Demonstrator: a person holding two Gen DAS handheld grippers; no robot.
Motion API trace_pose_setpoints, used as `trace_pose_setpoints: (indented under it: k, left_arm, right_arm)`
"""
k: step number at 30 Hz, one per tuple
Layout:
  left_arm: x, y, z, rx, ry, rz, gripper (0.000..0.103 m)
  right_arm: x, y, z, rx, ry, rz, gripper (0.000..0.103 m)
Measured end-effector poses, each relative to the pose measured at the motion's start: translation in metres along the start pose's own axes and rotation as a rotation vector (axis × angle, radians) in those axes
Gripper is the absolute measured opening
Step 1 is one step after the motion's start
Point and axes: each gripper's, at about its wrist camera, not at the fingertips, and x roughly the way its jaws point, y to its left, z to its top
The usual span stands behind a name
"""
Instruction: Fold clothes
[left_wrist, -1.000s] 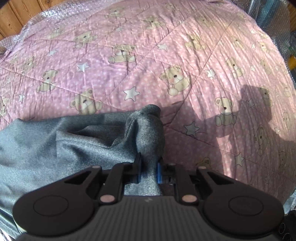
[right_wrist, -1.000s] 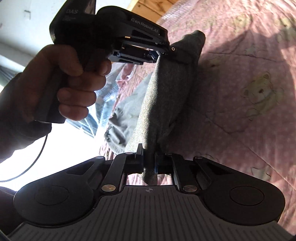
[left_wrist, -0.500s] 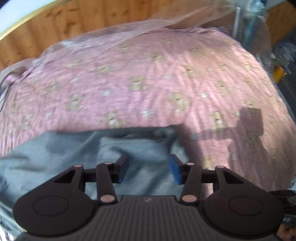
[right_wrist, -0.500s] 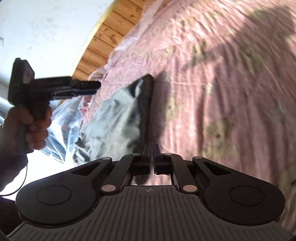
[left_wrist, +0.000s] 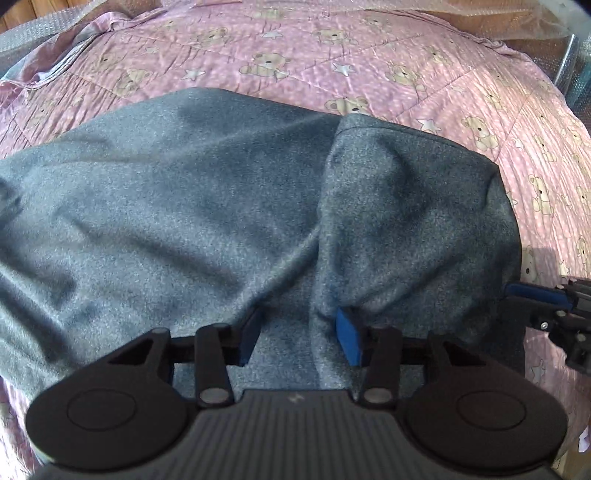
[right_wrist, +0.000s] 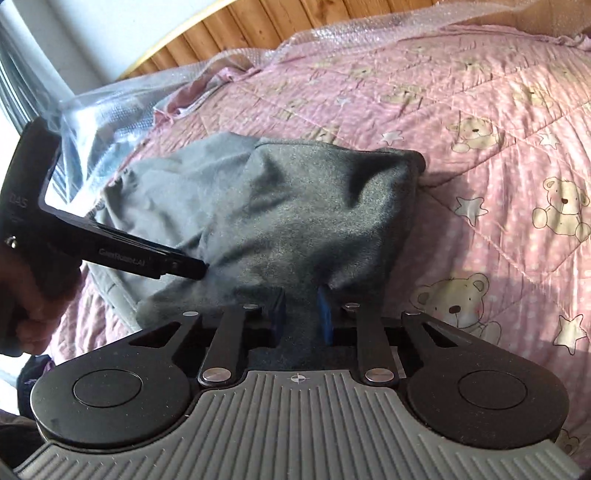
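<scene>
Both grippers, left gripper (left_wrist: 299, 338) and right gripper (right_wrist: 301, 314), are now hovering with fingers apart, having released the grey garment (left_wrist: 229, 206) folded onto the bed (left_wrist: 369, 51).

Beneath me spreads a pink quilt (left_wrist: 369, 55) printed with teddy bears and white stars, its stitching running in diagonal lines. Clear bubble wrap (right_wrist: 122, 107) lies bunched along its far edge, against a wooden plank headboard (right_wrist: 236, 33).
</scene>
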Motion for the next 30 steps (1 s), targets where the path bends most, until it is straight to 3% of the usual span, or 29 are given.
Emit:
trace_pose_setpoints:
  k: [2,5,7,8,10,11,13,15,19,24,25,28,30]
  left_arm:
    - [-0.016,0.014,-0.012,-0.032,-0.030,-0.018,0.044]
    - [-0.037,0.053,-0.032,-0.115,-0.050,-0.011,0.045]
    - [-0.050,0.095,-0.043,-0.199,-0.064,-0.012,0.045]
    - [-0.057,0.119,-0.047,-0.243,-0.075,-0.009,0.046]
    - [-0.071,0.173,-0.054,-0.332,-0.108,0.004,0.049]
    - [-0.078,0.201,-0.056,-0.373,-0.130,0.016,0.052]
    - [-0.090,0.257,-0.061,-0.453,-0.174,0.039,0.064]
    - [-0.097,0.312,-0.062,-0.528,-0.197,0.059,0.074]
    - [-0.085,0.392,-0.056,-0.643,-0.190,-0.011,0.076]
    - [-0.042,0.416,-0.040,-0.665,-0.179,-0.198,0.077]
    - [-0.036,0.416,-0.039,-0.667,-0.185,-0.217,0.077]
    - [-0.026,0.417,-0.038,-0.690,-0.228,-0.248,0.090]
    - [-0.022,0.421,-0.039,-0.717,-0.258,-0.269,0.092]
  right_arm:
    - [-0.012,0.008,0.012,-0.017,-0.026,0.026,0.030]
    - [-0.009,0.022,0.024,-0.042,-0.042,0.040,0.046]
    - [0.019,0.023,0.022,-0.058,0.047,-0.047,0.045]
    - [0.031,0.023,0.018,-0.060,0.088,-0.110,0.035]
    - [0.024,0.023,0.013,-0.015,0.051,-0.133,0.039]
    - [0.014,0.025,0.010,0.025,0.018,-0.146,0.047]
    - [-0.003,0.030,0.005,0.097,-0.043,-0.181,0.057]
    - [-0.011,0.038,-0.002,0.163,-0.057,-0.237,0.058]
    - [-0.009,0.067,-0.011,0.265,-0.070,-0.342,0.062]
    - [0.018,0.134,-0.004,0.213,-0.068,-0.377,0.067]
    - [0.025,0.148,-0.002,0.194,-0.065,-0.379,0.071]
    - [0.042,0.185,0.002,0.146,-0.064,-0.380,0.073]
    - [0.050,0.208,0.005,0.123,-0.060,-0.371,0.074]
